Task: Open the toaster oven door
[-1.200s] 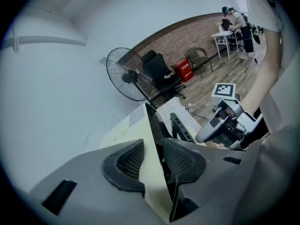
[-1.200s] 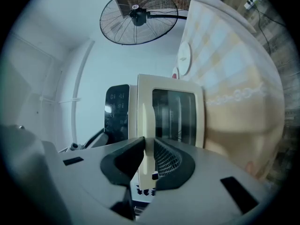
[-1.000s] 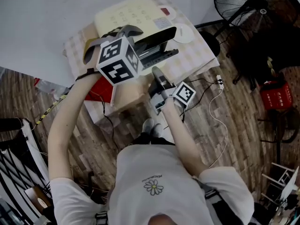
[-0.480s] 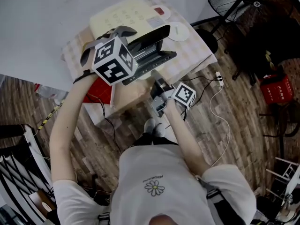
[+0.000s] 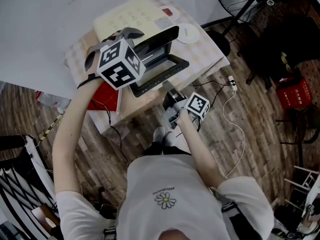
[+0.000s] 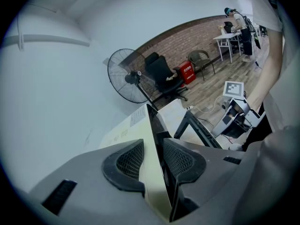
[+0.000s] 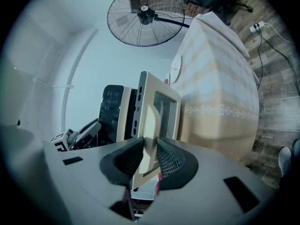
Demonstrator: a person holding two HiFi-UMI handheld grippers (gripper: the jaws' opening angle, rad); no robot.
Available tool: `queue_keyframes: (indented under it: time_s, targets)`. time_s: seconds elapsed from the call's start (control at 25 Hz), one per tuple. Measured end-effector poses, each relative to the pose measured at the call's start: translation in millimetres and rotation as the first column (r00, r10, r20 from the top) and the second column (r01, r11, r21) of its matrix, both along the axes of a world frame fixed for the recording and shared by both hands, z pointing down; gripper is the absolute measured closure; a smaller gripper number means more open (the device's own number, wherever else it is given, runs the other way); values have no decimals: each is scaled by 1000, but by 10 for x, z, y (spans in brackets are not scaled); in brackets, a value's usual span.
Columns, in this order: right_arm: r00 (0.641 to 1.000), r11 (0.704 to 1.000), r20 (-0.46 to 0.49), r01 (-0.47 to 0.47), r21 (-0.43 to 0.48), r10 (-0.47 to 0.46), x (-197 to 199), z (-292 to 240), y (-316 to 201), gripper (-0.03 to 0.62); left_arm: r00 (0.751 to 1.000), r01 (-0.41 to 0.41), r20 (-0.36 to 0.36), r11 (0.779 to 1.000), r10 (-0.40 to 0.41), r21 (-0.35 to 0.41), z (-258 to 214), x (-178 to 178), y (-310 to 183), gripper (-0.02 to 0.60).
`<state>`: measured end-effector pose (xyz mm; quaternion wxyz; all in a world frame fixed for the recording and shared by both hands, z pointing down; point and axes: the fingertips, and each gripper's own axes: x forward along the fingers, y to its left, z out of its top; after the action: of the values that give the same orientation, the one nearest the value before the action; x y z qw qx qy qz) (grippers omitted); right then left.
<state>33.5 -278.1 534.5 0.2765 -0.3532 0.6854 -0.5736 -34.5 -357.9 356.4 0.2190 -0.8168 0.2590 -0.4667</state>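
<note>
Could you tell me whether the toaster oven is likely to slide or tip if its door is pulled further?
It may slide: the toaster oven sits on a tablecloth. Probably light for its size, as the left gripper is clamped on its body, seemingly bracing it. The lowered door could shift weight forward.

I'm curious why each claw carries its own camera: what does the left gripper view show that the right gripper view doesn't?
Only the left gripper view: a brick wall, a black chair, a red crate and a person at a far table.

Only the right gripper view: the checked tablecloth, a white plate, a power strip, and the door handle clamped in the right gripper, whose jaws have just been opening slightly.

Both: the standing fan and the toaster oven, its door open.
</note>
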Motion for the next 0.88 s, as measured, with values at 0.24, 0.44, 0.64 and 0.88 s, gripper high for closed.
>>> queue_keyframes:
  time_s: [0.24,0.44,0.64,0.88]
  targets:
    - [1000,1000,-19,7,-14,-7,26,102,51,534,1000,-2,-5,1000,2,5,9,-15,-15,440]
    - [1000,998,-15,0,-59,-1,75,233,147,544,1000,-6,1,1000,6,7,2,-14,9,439]
    - [1000,996,-19,5,-88,-6,118,375,200,551,1000,-8,4,1000,8,10,9,-12,7,439]
    - [997,982,-72,-7,-187,-6,184,678,275,572,1000,-8,3,1000,8,7,3,-11,-6,439]
